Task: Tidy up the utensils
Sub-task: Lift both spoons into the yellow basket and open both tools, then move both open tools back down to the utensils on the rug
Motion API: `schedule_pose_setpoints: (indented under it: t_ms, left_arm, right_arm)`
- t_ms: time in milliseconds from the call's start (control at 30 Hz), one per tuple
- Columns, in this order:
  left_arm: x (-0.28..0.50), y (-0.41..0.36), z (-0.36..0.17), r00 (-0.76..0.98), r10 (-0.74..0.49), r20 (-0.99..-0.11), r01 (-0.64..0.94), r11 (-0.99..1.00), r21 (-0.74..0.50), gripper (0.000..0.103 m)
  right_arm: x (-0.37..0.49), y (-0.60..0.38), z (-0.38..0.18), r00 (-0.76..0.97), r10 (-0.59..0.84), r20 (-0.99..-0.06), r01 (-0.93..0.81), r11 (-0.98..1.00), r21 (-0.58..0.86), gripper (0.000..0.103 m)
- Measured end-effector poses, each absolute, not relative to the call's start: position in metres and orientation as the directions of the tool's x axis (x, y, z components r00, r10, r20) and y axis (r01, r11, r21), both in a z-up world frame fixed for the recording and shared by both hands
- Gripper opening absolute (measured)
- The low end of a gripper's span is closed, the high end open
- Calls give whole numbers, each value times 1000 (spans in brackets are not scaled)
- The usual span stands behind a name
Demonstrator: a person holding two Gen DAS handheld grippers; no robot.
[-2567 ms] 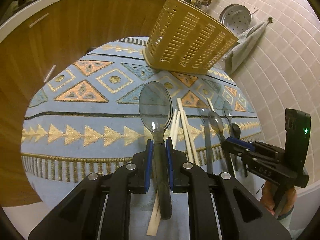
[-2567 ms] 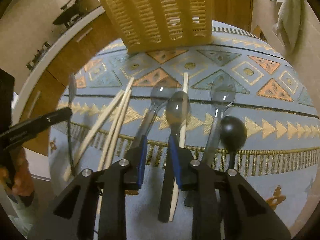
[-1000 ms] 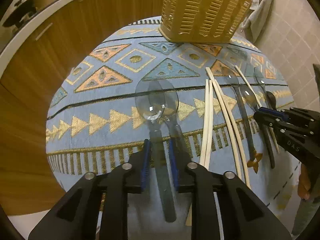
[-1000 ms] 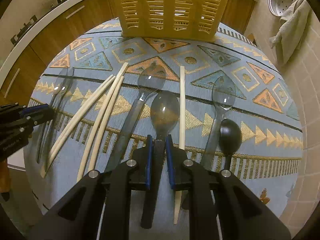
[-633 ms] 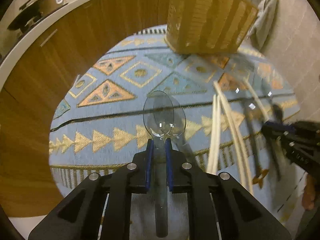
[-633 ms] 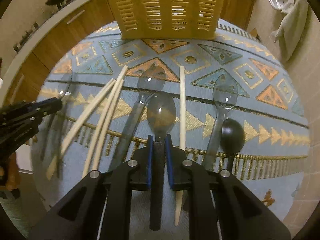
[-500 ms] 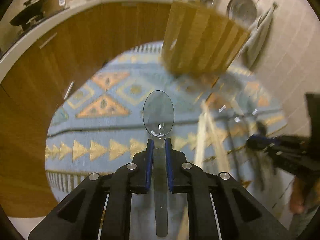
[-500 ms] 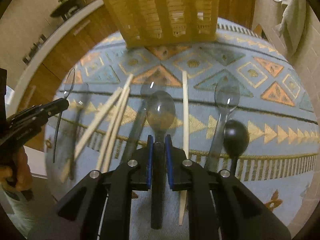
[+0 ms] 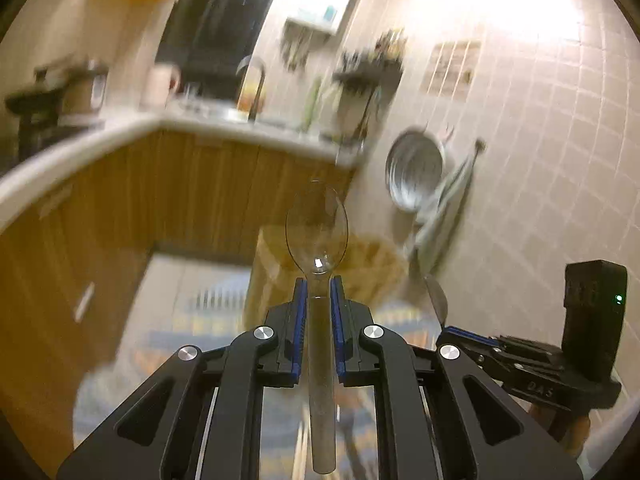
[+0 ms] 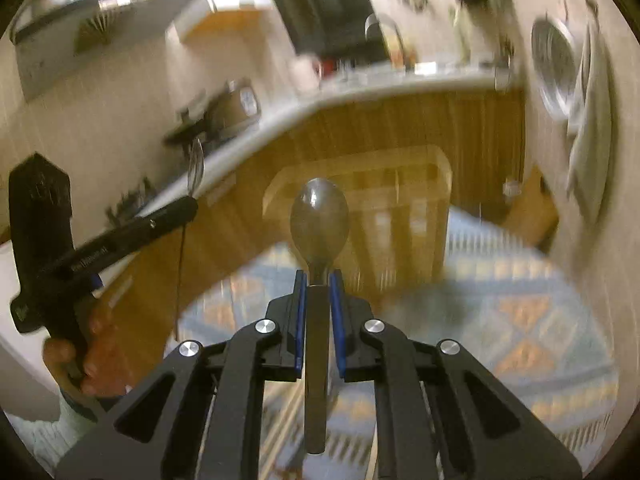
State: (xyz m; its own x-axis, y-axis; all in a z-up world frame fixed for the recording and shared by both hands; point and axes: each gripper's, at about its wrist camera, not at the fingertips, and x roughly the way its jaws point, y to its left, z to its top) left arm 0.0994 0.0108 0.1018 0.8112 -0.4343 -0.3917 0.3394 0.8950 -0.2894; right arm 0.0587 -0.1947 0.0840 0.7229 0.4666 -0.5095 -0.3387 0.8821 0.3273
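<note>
Filling most of both blurred views is a kitchen: a tiled wall [image 9: 540, 160], a curved wooden cabinet run [image 9: 160, 188] under a pale countertop [image 10: 360, 92], a metal strainer [image 9: 416, 176] and a grey towel [image 10: 592, 128] hanging on the wall. Below lies the tabletop, covered by a blue patterned cloth [image 10: 520, 300] with orange triangles. Toward its far edge stands a yellow slatted basket [image 10: 400, 208]; motion blur hides whether anything is in it. The left tool [image 9: 319, 292] is clamped on the handle of a clear plastic spoon [image 9: 317, 228], bowl pointing forward and raised above the cloth, in front of the basket in the left wrist view. The right tool [image 10: 318, 292] is clamped on a smoky grey spoon [image 10: 319, 220], likewise held off the cloth with its bowl toward the basket. Pale chopsticks [image 10: 288, 404] show faintly on the cloth near its close edge, beneath the right tool.
</note>
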Motion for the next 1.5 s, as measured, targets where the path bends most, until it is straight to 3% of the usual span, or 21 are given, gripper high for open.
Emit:
schedule_pose_setpoints:
  t_ms: [233,367,700,1100,1200,1300,1433,1500]
  left_arm:
    - [166,-14,124,856,-461,-235,387,872,-300,10]
    - [202,-23,118,872,-439,-217,364,878,-313,10]
    - [239,-22,83,917,-324,-230,257,925,-278,10]
    - [225,-28,56,943,-264,-203,219,951,-218,12]
    - [223,-27,56,937,-272,-218,224,949,-220,20]
    - [217,-24,56,932,-282,-226,231,946,-226,28]
    - [205,-18,60,928,-284,-240,231,947,-225,31]
    - [192,-10,68,922,-294,-252,235,942,-240,41]
  right_arm:
    - [127,-207,129,868,347,-355,-264,929,260,10]
    - [164,-211,132,912,287,-294,-219,945,242,10]
    - [228,-217,94,930,214,-298,-149,963,225,10]
    - [212,-215,63,938,231,-259,-177,961,214,10]
    - [204,-218,61,930,242,-276,-187,960,210,11]
    - [196,-224,60,921,255,-295,-192,955,227,21]
    - [182,-235,64,909,269,-318,-192,948,254,27]
    - [169,-241,73,898,282,-337,-199,944,262,27]
